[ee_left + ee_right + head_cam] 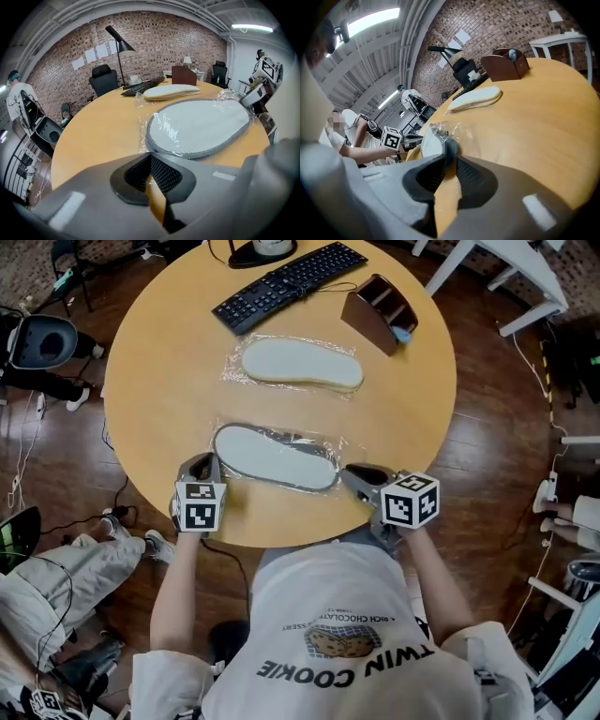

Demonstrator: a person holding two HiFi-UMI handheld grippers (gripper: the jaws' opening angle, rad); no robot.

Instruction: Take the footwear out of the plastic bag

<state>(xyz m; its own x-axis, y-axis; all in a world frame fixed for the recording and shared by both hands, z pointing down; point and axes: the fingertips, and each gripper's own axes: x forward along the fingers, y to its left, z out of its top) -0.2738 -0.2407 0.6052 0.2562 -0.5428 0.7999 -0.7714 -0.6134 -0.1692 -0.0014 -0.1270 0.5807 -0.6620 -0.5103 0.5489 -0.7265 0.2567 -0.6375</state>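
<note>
While I hold a tool at each end of it, the bagged slipper [275, 457] lies along the table's [159, 381] near edge.
My right tool [352, 474] pinches the grey rim at the slipper's right end through the plastic bag [321, 441]. My left tool [212, 466] is pressed together at the bag's left end; I cannot tell whether film is caught. A second slipper [302, 363], also bagged, lies towards the far edge, near the keyboard [289, 284] and a brown box [380, 310].

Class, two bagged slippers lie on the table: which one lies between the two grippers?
The grey-rimmed slipper, the nearer one; the cream-rimmed slipper lies farther off, by the keyboard.
</note>
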